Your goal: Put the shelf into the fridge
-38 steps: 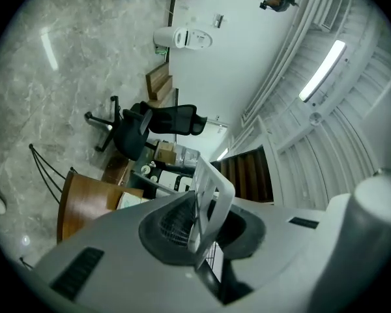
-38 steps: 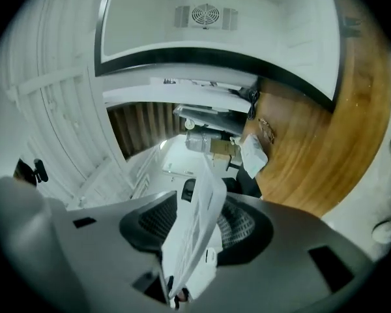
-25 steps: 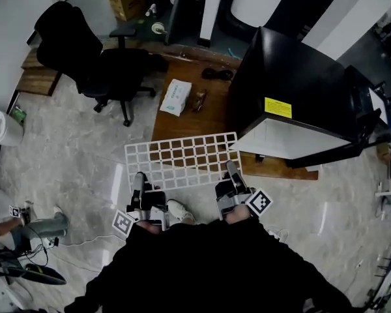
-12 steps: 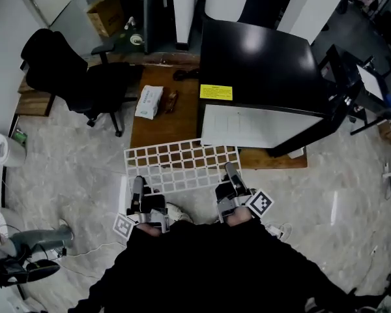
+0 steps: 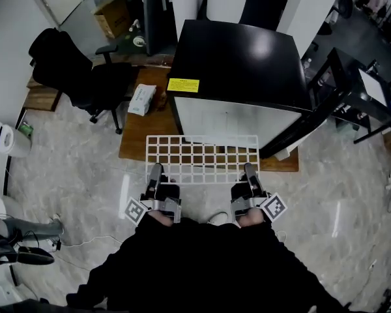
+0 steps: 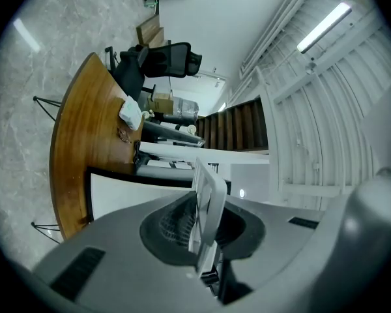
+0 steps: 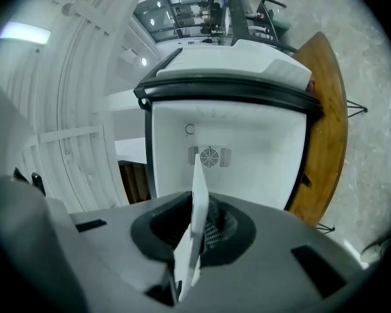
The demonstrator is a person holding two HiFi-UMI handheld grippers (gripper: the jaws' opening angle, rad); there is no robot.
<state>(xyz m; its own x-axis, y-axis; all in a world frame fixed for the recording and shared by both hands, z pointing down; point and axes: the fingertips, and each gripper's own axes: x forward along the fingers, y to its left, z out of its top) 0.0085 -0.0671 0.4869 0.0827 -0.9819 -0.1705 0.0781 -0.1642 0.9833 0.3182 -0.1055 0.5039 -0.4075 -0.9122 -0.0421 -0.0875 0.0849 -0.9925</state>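
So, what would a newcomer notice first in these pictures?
First, the white wire shelf in the middle of the head view, held by its near edge with the left gripper and the right gripper both shut on it. Just beyond it stands the black fridge, its white inside open toward the person. A black office chair stands at the upper left.

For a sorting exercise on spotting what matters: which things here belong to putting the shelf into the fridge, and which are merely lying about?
Belong to the job:
- shelf
- fridge
- left gripper and right gripper, both clamped on the shelf

Lying about:
- office chair
- white packet
- cardboard box
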